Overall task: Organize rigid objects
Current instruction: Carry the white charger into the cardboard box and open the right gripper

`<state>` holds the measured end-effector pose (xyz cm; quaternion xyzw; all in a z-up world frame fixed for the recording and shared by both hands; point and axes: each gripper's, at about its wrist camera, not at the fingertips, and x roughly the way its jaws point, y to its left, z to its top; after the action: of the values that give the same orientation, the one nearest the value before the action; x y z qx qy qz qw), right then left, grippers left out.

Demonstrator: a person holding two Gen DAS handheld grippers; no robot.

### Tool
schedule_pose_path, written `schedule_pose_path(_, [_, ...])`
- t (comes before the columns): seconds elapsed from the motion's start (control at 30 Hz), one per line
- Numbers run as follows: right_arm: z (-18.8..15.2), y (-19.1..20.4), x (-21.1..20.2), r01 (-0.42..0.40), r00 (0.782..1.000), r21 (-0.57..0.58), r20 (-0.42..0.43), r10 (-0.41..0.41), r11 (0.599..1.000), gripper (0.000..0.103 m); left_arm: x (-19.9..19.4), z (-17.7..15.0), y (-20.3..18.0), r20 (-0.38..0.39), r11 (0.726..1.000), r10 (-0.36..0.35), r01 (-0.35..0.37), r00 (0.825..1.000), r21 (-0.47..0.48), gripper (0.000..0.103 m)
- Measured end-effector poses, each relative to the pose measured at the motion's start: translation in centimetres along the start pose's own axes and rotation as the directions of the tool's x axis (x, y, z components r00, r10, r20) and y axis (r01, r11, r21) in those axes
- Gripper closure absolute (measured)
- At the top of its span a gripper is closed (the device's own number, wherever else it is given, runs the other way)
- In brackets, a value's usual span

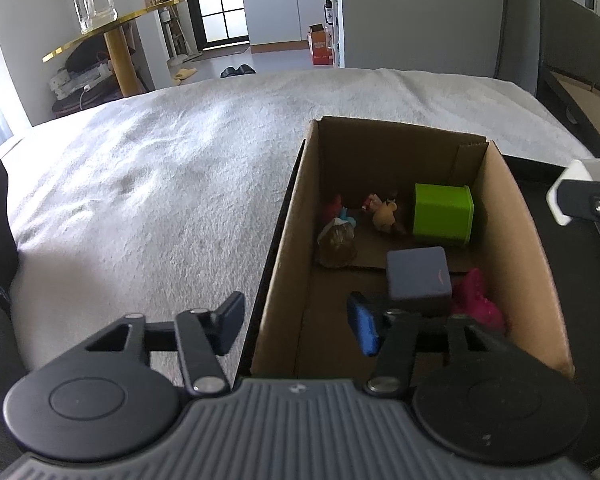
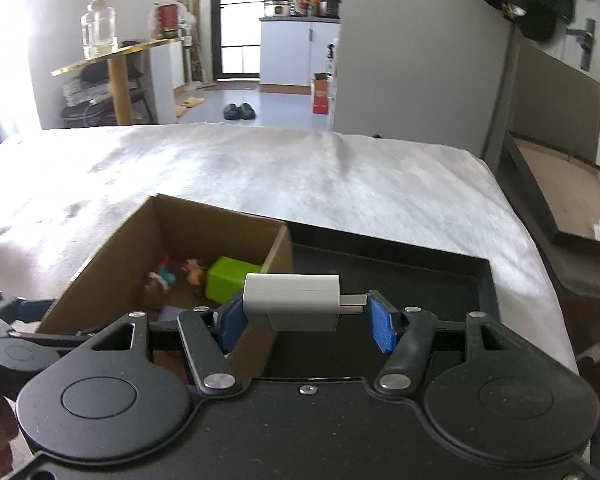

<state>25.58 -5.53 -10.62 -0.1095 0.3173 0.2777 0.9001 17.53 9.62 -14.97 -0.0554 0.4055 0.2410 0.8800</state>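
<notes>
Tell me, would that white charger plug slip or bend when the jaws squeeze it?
Probably no bending: the white charger plug looks like hard, boxy plastic. It might twist or slip, since the right gripper holds it lengthwise, one side apparently against the thin metal prongs. It looks small, likely light.

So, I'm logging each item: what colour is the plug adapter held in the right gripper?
White; the blocky plastic plug adapter shows best in the right wrist view.
</notes>
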Motion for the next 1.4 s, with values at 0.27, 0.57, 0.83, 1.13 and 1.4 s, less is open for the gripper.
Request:
schedule_pose_path(0.27, [0.8, 2.4, 0.4, -0.049, 0.999, -0.036, 0.011, 0.050, 0.998, 0.042, 0.2, 0.0, 1.8, -0.007, 0.996, -0.022, 0.021, 1.000, -0.085, 0.080])
schedule_pose_path(0.57, [1.2, 4.9, 1.7, -0.113, 0.994, -0.070, -0.010, 0.113, 0.991, 0.042, 0.3, 0.0, 2.2, -0.009, 0.992, -0.058, 0.057, 0.998, -0.114, 0.089])
schedule_pose_path(0.83, [1.1, 5.3, 3.8, -0.173, 0.982, 0.032, -0.067, 0.175, 0.984, 0.042, 0.4, 0.0, 2.7, -0.013, 0.985, -0.080, 0.078, 0.997, -0.151, 0.090])
schedule_pose_path(1.13, [1.5, 6.3, 4.9, -0.193, 0.978, 0.034, -0.076, 0.195, 0.981, 0.040, 0.7, 0.1, 3.0, -0.021, 0.982, -0.089, 0.084, 0.996, -0.171, 0.089])
schedule_pose_path(1.4, [1.5, 5.3, 3.7, -0.177, 0.981, 0.053, -0.076, 0.180, 0.983, 0.040, 0.7, 0.2, 2.8, -0.023, 0.984, -0.075, 0.071, 0.997, -0.162, 0.089])
